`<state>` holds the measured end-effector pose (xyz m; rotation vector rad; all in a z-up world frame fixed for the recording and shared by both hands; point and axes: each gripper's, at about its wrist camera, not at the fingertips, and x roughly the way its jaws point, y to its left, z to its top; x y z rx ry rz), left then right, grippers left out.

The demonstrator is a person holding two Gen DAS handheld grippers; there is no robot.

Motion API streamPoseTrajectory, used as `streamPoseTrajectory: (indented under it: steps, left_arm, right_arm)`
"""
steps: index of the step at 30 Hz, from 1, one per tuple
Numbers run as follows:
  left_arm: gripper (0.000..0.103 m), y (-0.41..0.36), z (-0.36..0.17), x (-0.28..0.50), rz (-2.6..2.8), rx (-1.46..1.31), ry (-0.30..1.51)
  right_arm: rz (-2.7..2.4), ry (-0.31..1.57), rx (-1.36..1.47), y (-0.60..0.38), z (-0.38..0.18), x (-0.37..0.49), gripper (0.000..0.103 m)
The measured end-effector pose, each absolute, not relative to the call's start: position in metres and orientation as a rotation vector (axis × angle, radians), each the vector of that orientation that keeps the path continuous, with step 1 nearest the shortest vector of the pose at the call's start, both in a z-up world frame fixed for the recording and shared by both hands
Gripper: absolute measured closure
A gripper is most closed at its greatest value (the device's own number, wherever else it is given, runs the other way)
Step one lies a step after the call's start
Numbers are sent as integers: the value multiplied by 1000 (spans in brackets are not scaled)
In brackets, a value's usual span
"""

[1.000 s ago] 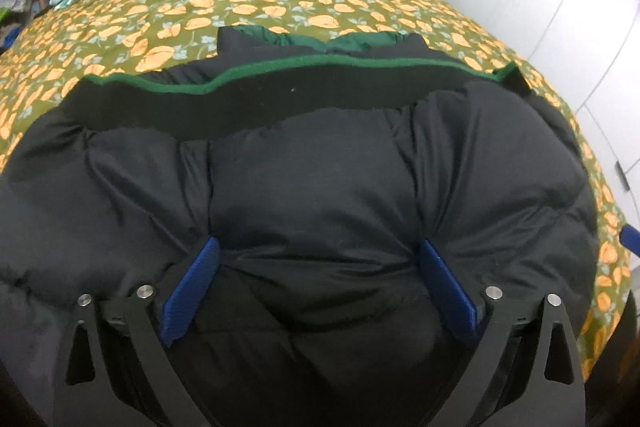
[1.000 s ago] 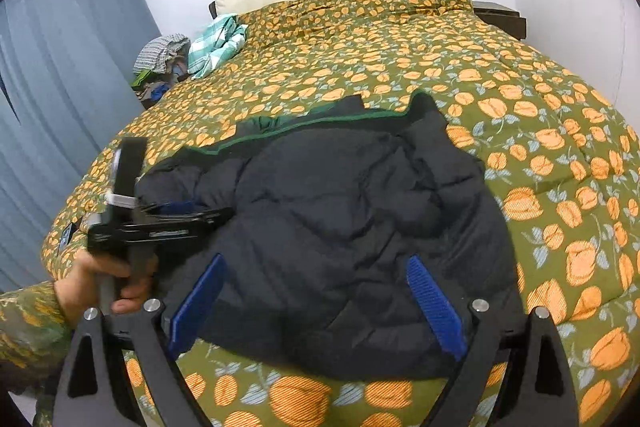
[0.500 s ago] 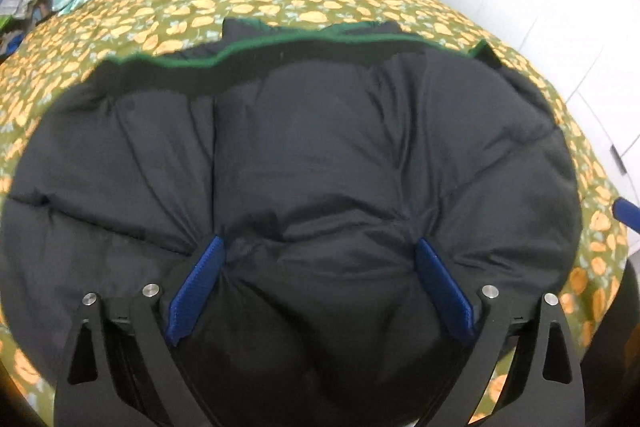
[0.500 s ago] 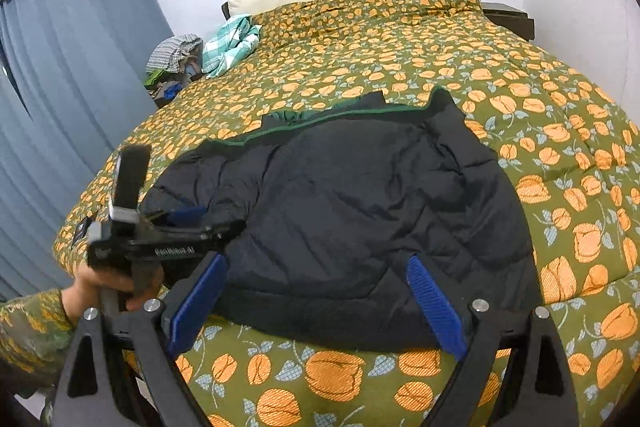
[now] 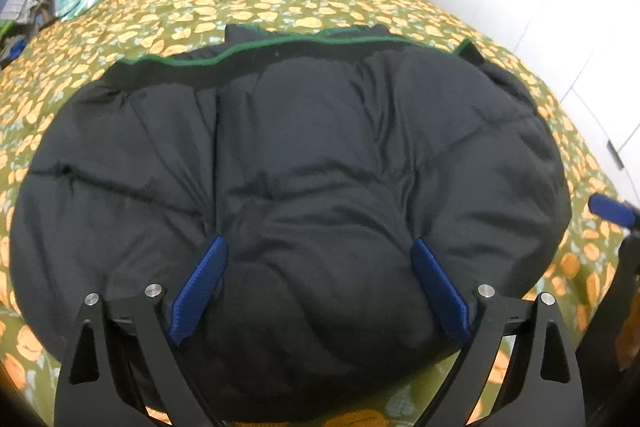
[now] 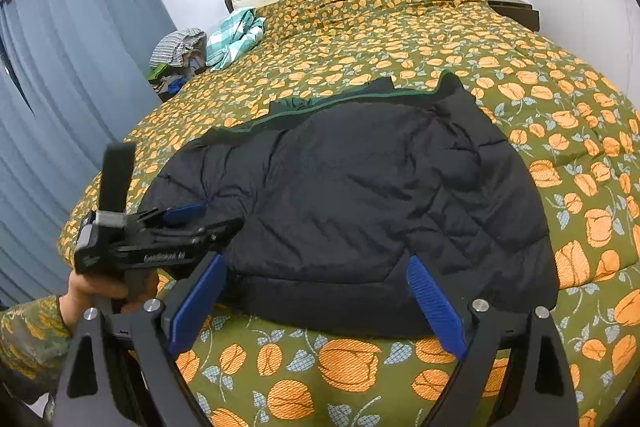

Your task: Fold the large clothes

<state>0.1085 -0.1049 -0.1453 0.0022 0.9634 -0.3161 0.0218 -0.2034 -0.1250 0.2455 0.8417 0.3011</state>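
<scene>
- Both tongs gape wide: left tongs (image 5: 318,279) over the jacket (image 6: 360,195), right tongs (image 6: 316,291) at its near hem.
- We should pinch the jacket's hem evenly on the bed (image 6: 440,39).

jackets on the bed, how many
1. The black puffer jacket lies spread on the floral bedspread near its foot edge. The clothes pile by the curtain could hide more.
</scene>
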Motion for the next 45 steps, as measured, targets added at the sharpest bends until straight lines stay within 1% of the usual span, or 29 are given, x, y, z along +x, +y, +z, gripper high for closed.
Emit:
streamPoseTrajectory:
  steps: [1, 7, 9, 11, 14, 16, 19, 21, 25, 26, 29, 34, 36, 38, 39, 45]
  left_arm:
    - [7, -104, -150, 110, -315, 1, 964]
    - [6, -109, -157, 113, -309, 38, 953]
    - [7, -109, -152, 113, -303, 36, 970]
    - [11, -109, -143, 114, -304, 33, 991]
    - [11, -110, -126, 122, -332, 21, 974]
    - [11, -109, -121, 137, -338, -5, 983]
    - [11, -111, -135, 178, -323, -24, 1076]
    - [9, -113, -141, 201, -323, -38, 1117]
    - [8, -125, -135, 241, -315, -39, 1140]
    - [5, -130, -138, 250, -306, -31, 1151]
    - [3, -140, -145, 280, -282, -13, 1158]
    - [3, -134, -146, 312, -228, -83, 1153]
    - [6, -133, -141, 308, -239, -82, 1153]
    - [10, -134, -135, 287, -278, -42, 1155]
    - [10, -134, -132, 278, -294, -24, 1154]
    - [10, -141, -131, 169, -345, 177, 1091]
  right_arm:
    - [300, 848, 247, -202, -127, 23, 9]
    - [310, 851, 248, -199, -129, 23, 9]
    - [304, 853, 250, -202, -130, 23, 9]
    - [295, 852, 264, -207, -131, 24, 9]
    - [285, 849, 270, -212, -132, 25, 9]
    - [279, 851, 274, -214, -133, 27, 9]
    - [279, 841, 289, -216, -131, 27, 9]
    - [281, 834, 291, -216, -130, 25, 9]
    - [279, 839, 284, -221, -134, 24, 9]
    - [278, 841, 288, -221, -135, 24, 9]
    - [270, 854, 314, -227, -140, 27, 9]
    - [268, 842, 320, -231, -137, 23, 9]
    - [267, 841, 313, -232, -136, 21, 9]
    - [266, 837, 313, -234, -135, 21, 9]
    - [267, 836, 316, -236, -135, 23, 9]
    - [265, 823, 331, -238, -132, 27, 9]
